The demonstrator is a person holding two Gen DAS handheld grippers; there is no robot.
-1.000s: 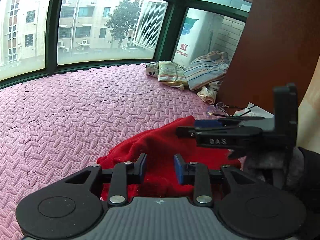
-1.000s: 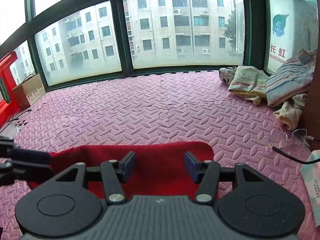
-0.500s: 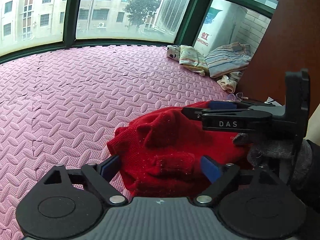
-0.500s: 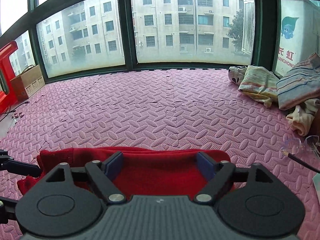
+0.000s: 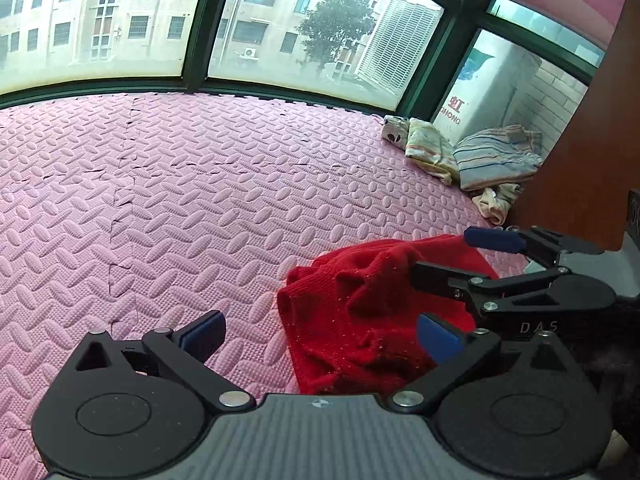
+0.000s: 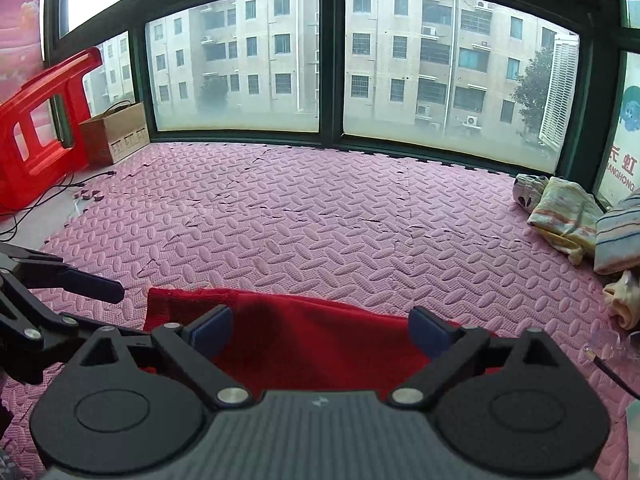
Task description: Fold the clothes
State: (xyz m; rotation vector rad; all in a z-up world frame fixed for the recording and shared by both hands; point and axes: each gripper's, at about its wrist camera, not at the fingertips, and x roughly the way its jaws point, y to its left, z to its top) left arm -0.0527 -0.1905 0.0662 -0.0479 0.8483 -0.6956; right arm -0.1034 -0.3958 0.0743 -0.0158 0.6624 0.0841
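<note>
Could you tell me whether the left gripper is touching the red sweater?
Cannot tell: in the left wrist view the open left gripper overlaps the red sweater, no contact plainly visible.

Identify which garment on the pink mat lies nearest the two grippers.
The red knit garment, bunched between the open left gripper and right gripper. The striped clothes and pale floral ones lie piled far off by the window corner.

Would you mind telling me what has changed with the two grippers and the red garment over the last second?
Both grippers opened. The left gripper, its jaws narrow over the red sweater a second ago, now stands wide open and has shifted left, with the sweater toward its right finger. The right gripper also spread wide above the cloth. The sweater lies bunched on the pink mat; the pile of clothes in the corner stayed put.
</note>
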